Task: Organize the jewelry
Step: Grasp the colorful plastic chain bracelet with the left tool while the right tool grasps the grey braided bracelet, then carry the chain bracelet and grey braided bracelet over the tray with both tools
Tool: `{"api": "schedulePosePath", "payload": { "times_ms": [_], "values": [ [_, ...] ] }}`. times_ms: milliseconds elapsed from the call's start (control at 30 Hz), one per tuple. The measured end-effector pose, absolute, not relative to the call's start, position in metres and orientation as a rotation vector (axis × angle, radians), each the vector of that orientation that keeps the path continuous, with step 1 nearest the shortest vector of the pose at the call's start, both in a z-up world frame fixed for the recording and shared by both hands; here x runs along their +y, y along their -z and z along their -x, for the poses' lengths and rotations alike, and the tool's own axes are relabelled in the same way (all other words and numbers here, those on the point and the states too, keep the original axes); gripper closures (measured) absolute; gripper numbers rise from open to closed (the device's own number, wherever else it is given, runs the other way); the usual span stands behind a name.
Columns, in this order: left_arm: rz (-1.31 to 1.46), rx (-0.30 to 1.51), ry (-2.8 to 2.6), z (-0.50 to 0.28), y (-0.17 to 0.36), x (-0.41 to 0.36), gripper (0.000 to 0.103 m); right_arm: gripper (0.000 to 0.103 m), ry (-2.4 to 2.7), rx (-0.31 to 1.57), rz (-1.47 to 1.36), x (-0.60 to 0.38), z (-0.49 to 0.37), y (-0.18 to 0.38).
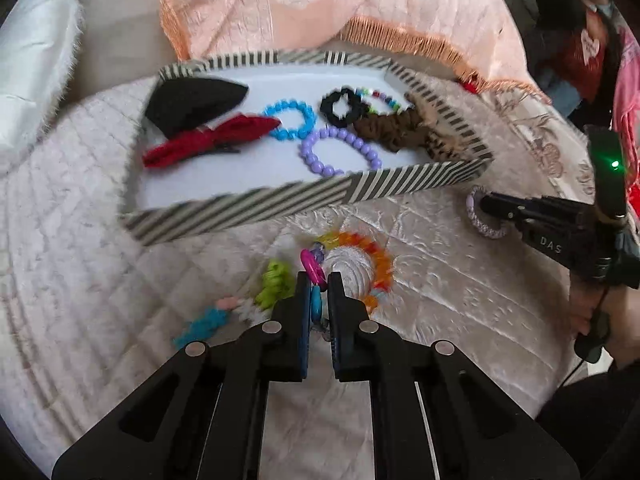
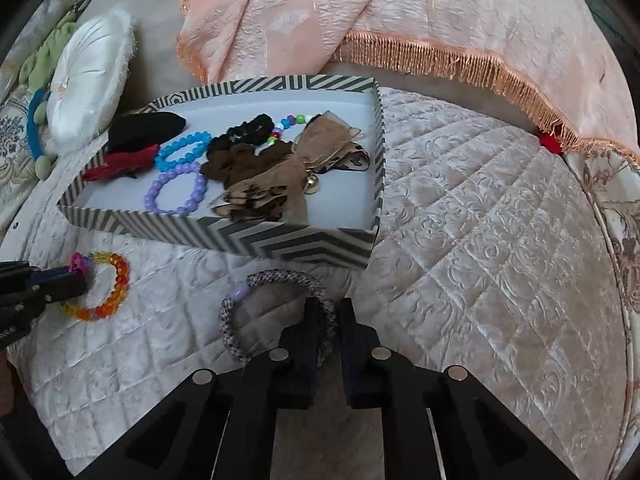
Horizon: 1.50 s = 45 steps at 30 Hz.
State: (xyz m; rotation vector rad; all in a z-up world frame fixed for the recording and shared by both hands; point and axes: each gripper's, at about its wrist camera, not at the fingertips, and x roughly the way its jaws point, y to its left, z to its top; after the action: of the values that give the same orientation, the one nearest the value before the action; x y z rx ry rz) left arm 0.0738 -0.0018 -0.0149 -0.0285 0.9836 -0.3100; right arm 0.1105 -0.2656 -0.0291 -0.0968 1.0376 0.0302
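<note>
A striped tray (image 1: 280,204) (image 2: 296,246) lies on the quilted bed and holds a blue bead bracelet (image 1: 290,120) (image 2: 182,150), a purple bead bracelet (image 1: 340,152) (image 2: 176,190), scrunchies and bows. My left gripper (image 1: 319,280) (image 2: 78,276) is shut on a multicoloured bead bracelet (image 1: 372,264) (image 2: 116,284) in front of the tray. My right gripper (image 2: 330,308) (image 1: 486,204) is shut on a woven lilac bracelet (image 2: 240,304) (image 1: 476,216) just before the tray's near wall.
A green hair tie (image 1: 274,284) and a blue one (image 1: 204,324) lie left of my left gripper. A white fluffy pillow (image 2: 88,80) sits at the back left. A peach fringed cloth (image 2: 400,20) lies behind the tray.
</note>
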Motion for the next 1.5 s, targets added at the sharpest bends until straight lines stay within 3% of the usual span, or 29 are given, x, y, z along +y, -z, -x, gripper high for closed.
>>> {"api": "schedulePosePath", "payload": {
  "times_ms": [333,1500],
  "values": [
    [0.194,0.864,0.26,-0.066,-0.043,0.064,0.096,0.094,-0.11,0.938,0.009,-0.248,-0.067,-0.02],
    [0.083,0.868,0.349,-0.065,-0.031,0.006,0.096,0.094,-0.107,0.982,0.032,-0.228,-0.069,-0.005]
  ]
}}
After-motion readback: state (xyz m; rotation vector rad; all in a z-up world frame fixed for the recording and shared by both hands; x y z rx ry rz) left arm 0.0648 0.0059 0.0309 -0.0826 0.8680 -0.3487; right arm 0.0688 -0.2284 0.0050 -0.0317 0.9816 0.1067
